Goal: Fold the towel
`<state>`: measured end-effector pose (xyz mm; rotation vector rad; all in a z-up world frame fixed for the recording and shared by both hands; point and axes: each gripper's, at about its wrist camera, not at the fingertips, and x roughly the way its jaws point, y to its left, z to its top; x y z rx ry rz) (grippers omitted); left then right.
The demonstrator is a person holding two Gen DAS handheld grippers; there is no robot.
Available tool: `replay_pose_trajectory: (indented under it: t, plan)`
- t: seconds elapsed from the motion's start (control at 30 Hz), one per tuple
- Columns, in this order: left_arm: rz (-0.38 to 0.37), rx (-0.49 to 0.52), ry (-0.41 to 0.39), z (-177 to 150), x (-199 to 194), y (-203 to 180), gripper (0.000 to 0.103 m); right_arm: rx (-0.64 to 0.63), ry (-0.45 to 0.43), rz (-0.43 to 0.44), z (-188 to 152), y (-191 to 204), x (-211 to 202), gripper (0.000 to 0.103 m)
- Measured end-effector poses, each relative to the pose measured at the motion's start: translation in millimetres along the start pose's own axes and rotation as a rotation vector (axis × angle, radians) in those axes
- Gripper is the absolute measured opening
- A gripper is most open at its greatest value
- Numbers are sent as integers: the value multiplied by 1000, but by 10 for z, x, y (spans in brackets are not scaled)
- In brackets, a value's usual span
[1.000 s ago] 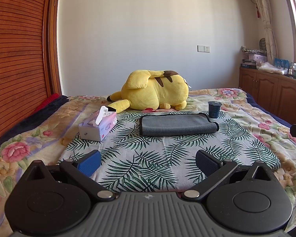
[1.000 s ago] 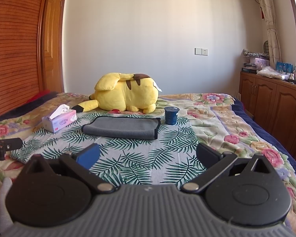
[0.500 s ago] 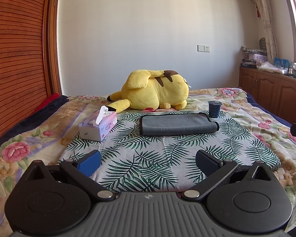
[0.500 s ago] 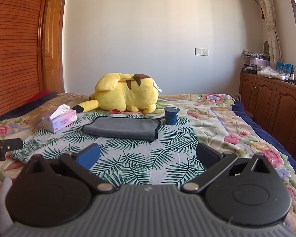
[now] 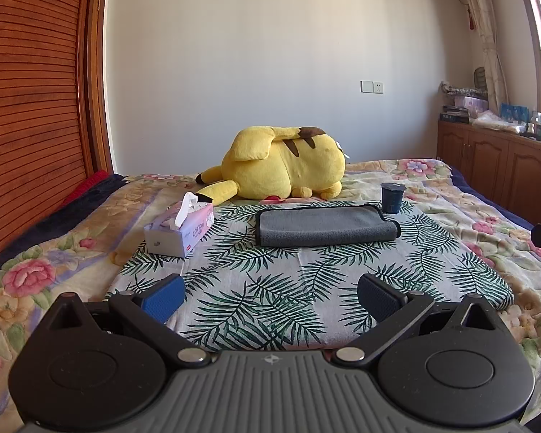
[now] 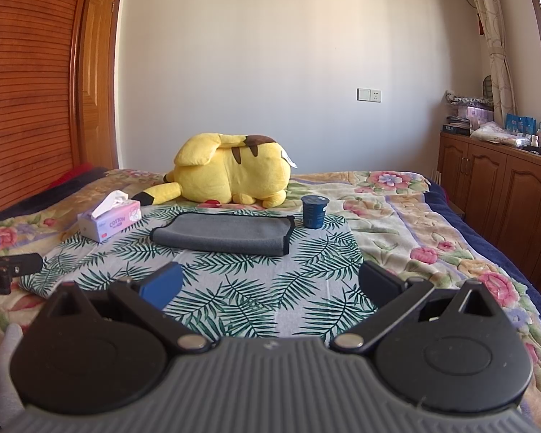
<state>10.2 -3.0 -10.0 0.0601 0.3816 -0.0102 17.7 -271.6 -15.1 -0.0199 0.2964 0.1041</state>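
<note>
A grey towel (image 5: 324,225) lies folded flat on a palm-leaf cloth (image 5: 270,288) on the bed; it also shows in the right wrist view (image 6: 223,238). My left gripper (image 5: 270,296) is open and empty, held low over the near edge of the cloth, well short of the towel. My right gripper (image 6: 270,288) is open and empty too, also near the cloth's front edge. The left gripper's tip shows at the left edge of the right wrist view (image 6: 3,270).
A tissue box (image 5: 180,231) stands left of the towel, a dark cup (image 5: 392,198) at its far right corner, a yellow plush toy (image 5: 281,169) behind it. Wooden cabinets (image 6: 505,187) line the right wall, a slatted wardrobe (image 5: 29,126) the left.
</note>
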Motion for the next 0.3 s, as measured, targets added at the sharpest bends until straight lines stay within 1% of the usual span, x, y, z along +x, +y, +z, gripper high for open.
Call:
replay_pose_trajectory:
  t: [0.3]
  plan:
    - [2, 1, 1, -6, 4, 6, 87, -1, 0, 0, -1, 2, 1, 103]
